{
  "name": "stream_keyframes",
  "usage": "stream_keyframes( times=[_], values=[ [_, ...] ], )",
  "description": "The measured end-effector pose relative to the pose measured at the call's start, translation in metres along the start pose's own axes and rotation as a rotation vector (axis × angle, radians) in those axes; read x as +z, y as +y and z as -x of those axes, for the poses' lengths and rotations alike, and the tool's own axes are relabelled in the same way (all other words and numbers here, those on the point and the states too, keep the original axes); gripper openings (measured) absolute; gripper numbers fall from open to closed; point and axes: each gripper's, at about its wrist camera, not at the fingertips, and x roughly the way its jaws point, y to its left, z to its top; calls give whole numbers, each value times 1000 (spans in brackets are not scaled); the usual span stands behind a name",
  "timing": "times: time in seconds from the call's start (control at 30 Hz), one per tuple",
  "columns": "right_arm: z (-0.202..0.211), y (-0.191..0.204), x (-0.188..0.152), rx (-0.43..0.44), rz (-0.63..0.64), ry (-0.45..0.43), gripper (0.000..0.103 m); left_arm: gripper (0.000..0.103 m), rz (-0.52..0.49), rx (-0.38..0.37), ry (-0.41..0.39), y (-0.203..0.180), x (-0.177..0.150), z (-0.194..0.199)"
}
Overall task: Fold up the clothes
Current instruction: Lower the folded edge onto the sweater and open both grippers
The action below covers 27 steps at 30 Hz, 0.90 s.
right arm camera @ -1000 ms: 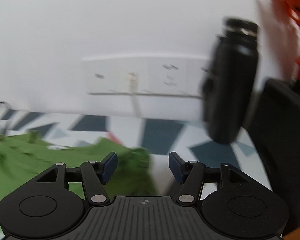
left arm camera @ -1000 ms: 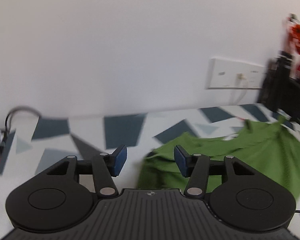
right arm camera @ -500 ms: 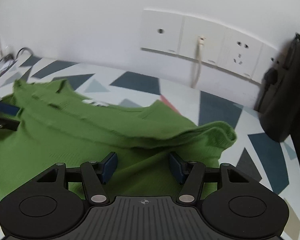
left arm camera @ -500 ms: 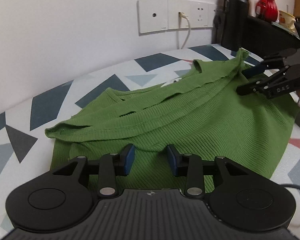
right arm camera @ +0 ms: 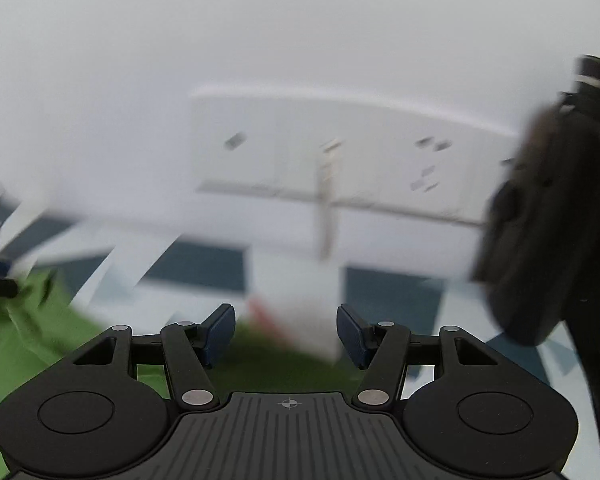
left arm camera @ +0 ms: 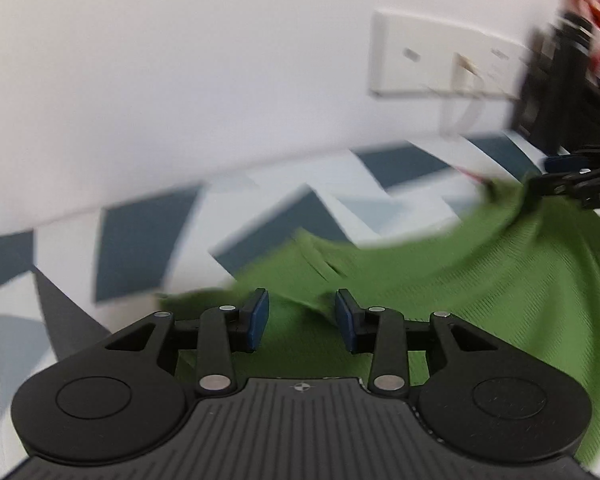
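Both wrist views are motion-blurred, so detail is limited.

Left gripper (left arm camera: 302,320): I see the green garment (left arm camera: 480,280) spread on the patterned tabletop (left arm camera: 140,248), filling the right and near part of the view. A raised fold of it runs between and just beyond the blue pads (left arm camera: 258,320). Jaws are spread with a clear gap; cloth shows in the gap below the pads, but I can't tell whether either pad touches it. Nothing pinched.

At the far right of the same view the other gripper's fingers sit at the garment's far corner, where the cloth rises toward them. Whether they grip that corner I can't tell from here.

Right gripper (right arm camera: 286,334): jaws spread wide, wider than the left's. Garment lies to the left and near side, with a dark green blurred edge just under the gap between the pads (right arm camera: 220,334). Contact unclear; no cloth visibly clamped.

Far side: white wall with a socket panel (right arm camera: 340,156) and a white cable (right arm camera: 326,216) hanging from it. Dark bottle-shaped object (right arm camera: 540,220) at the right, too blurred to identify further.
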Motion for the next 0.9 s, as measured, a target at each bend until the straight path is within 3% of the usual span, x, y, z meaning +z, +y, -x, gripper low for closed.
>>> stream_keyframes(
  times=[0.07,0.17,0.4,0.53,0.73,0.8,0.9],
  values=[
    [0,-8,2,6,-36,2,54,38,48,53,-67,12,6,4],
    [5,-9,-3,24,2,15,60,39,70,10,-81,24,5,16],
    [0,14,-11,54,105,50,62,45,-64,-31,-28,10,-5,21],
    [-12,27,-14,54,190,105,63,50,-67,-43,-32,10,-2,18],
    [-7,43,-15,90,288,90,72,55,-120,-71,-52,5,-6,27],
    [-1,46,-15,108,331,88,82,59,-138,-76,-58,4,-7,29],
    [-9,49,-18,74,384,127,83,59,-141,-93,-52,3,-11,28]
  ],
)
